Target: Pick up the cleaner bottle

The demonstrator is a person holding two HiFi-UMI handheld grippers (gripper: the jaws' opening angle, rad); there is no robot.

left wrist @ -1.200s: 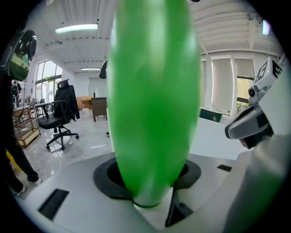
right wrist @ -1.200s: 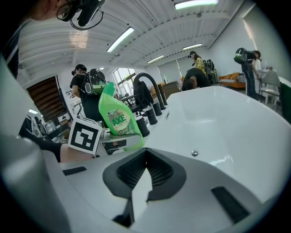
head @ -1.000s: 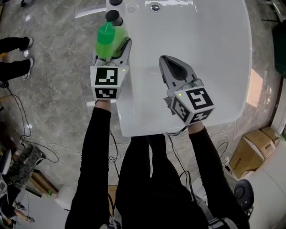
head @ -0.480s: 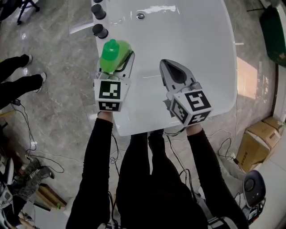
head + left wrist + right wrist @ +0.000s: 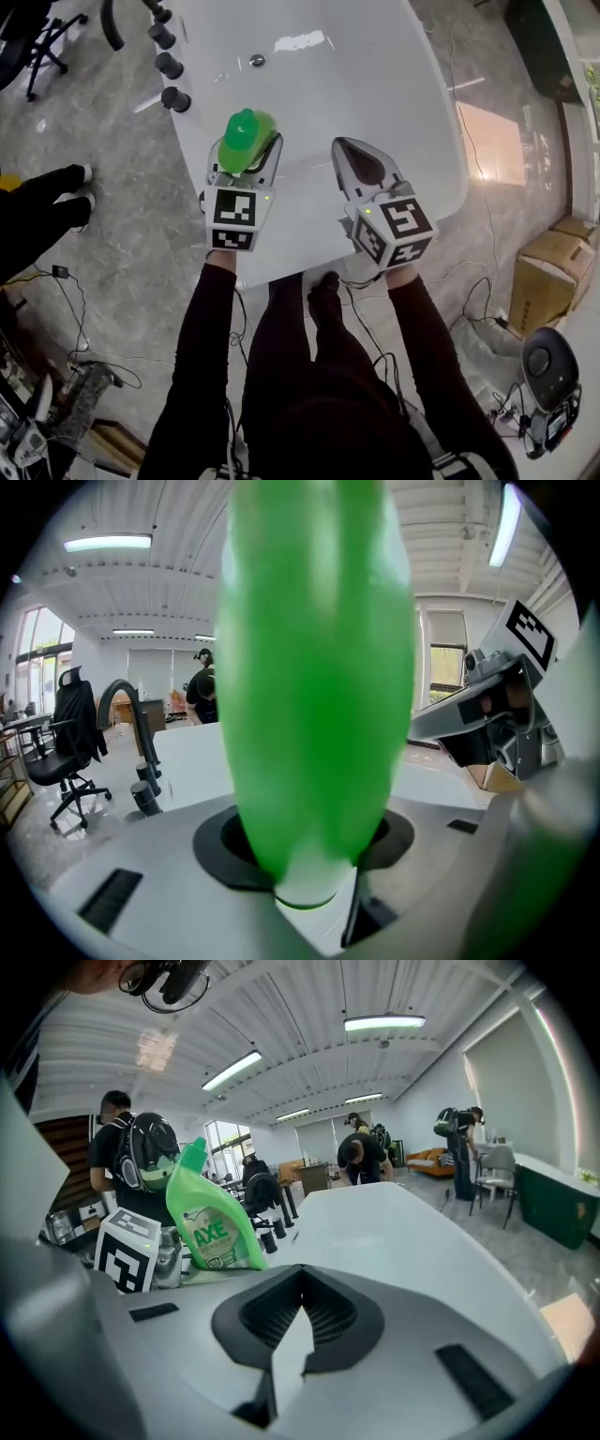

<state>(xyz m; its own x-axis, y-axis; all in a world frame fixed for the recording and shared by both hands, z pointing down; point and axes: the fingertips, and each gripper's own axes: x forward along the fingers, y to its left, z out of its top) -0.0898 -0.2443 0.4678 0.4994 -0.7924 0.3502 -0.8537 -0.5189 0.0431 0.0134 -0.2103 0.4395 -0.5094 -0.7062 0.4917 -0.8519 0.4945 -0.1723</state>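
Your left gripper [image 5: 258,159] has its jaws closed on the cleaner bottle [image 5: 241,141], which sits between them with its green cap pointing up toward your head. In the left gripper view the green bottle [image 5: 314,667] fills the middle, its body pinched where the two jaws [image 5: 314,892] meet around it. From the right gripper view you see the same bottle [image 5: 214,1218] standing upright beside the left gripper's marker cube [image 5: 127,1249], with a white label reading "AXE" on its front (its base is hidden behind the gripper body, so you cannot tell whether it touches the worktop).

You hold the bottle over the near left edge of the white worktop [image 5: 356,84], a little nearer to you than the row of black knobs [image 5: 175,98].

Your right gripper [image 5: 349,150] hovers just beside the left one, over the worktop, and its jaws [image 5: 291,1335] are drawn together with nothing between them. A cardboard box [image 5: 544,281] sits on the floor off to your right.
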